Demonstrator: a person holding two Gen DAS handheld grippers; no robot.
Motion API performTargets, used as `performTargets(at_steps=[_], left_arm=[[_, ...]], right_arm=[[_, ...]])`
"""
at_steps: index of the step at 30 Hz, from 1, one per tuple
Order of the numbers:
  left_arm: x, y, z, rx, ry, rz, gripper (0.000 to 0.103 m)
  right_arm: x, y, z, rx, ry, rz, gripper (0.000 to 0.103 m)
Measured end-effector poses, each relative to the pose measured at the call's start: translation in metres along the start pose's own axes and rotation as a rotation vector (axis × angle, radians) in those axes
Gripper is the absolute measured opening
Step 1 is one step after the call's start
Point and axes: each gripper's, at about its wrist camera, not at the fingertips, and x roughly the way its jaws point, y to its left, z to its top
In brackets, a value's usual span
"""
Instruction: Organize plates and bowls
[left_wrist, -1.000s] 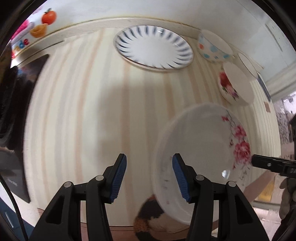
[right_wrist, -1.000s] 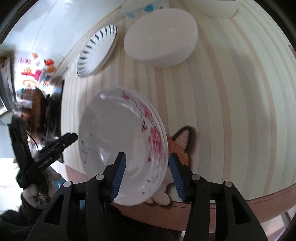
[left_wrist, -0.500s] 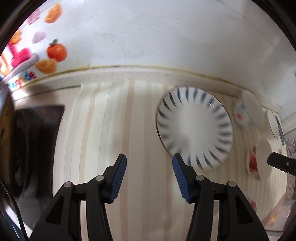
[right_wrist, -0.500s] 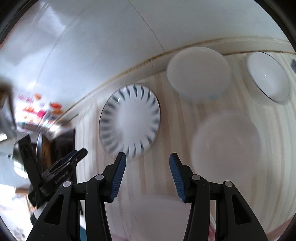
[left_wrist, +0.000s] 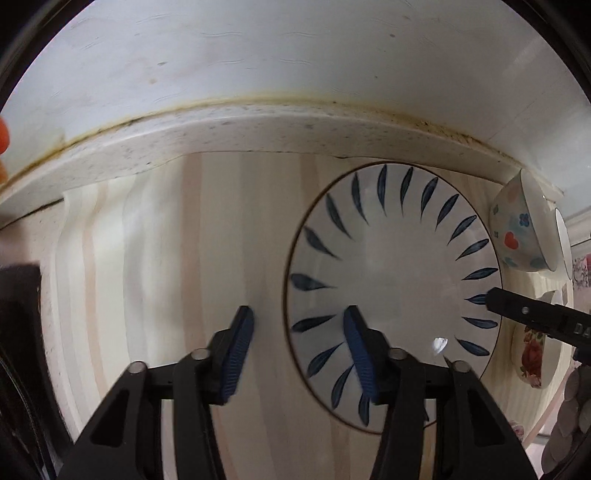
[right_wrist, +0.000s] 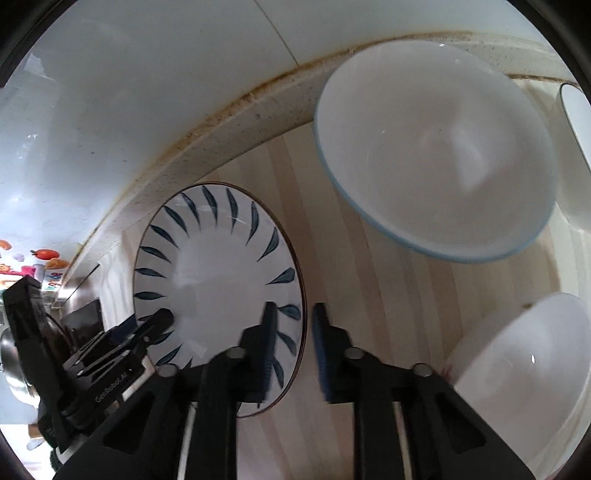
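Observation:
A white plate with blue leaf marks (left_wrist: 391, 288) (right_wrist: 218, 288) lies flat on the striped tablecloth near the back ledge. My left gripper (left_wrist: 297, 332) is open and straddles the plate's left rim, one finger over the plate and one over the cloth. It also shows in the right wrist view as the left gripper (right_wrist: 147, 325). My right gripper (right_wrist: 294, 332) straddles the right rim. Its jaws have narrowed and are blurred, with small gaps still showing on both sides of the rim. Its tip (left_wrist: 517, 308) shows in the left wrist view.
A bowl with hearts and dots (left_wrist: 517, 229) stands right of the plate, and a floral dish (left_wrist: 532, 350) lies nearer. A large blue-rimmed white bowl (right_wrist: 436, 158) and two more white bowls (right_wrist: 524, 369) (right_wrist: 576, 147) stand to the right. The speckled ledge (left_wrist: 258, 136) and the wall close off the back.
Both grippers have left the floral plate at the table's front and moved to the leaf plate at the back. The right jaws have narrowed around its rim.

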Motion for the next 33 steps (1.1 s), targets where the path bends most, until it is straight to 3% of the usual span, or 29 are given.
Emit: performTargets(at_steps=[2, 9, 16, 33], left_arm=[[0.0, -0.006, 0.002, 0.029, -0.005, -0.018, 0.028], [-0.006, -0.016, -0.001, 0.061, -0.026, 0.028, 0.028], [-0.046, -0.033, -0.018, 0.075, -0.105, 0.06, 0.028], [-0.143, -0.08, -0.09, 0.086, -0.223, 0.041, 0.028]], right_arm=[[0.0, 0.002, 0.001, -0.013, -0.01, -0.01, 0.012], [-0.006, 0.0, -0.01, -0.048, -0.033, -0.013, 0.012], [-0.023, 0.011, -0.024, -0.105, -0.048, -0.012, 0.012], [-0.131, -0.021, -0.121, -0.196, -0.106, 0.066, 0.012]])
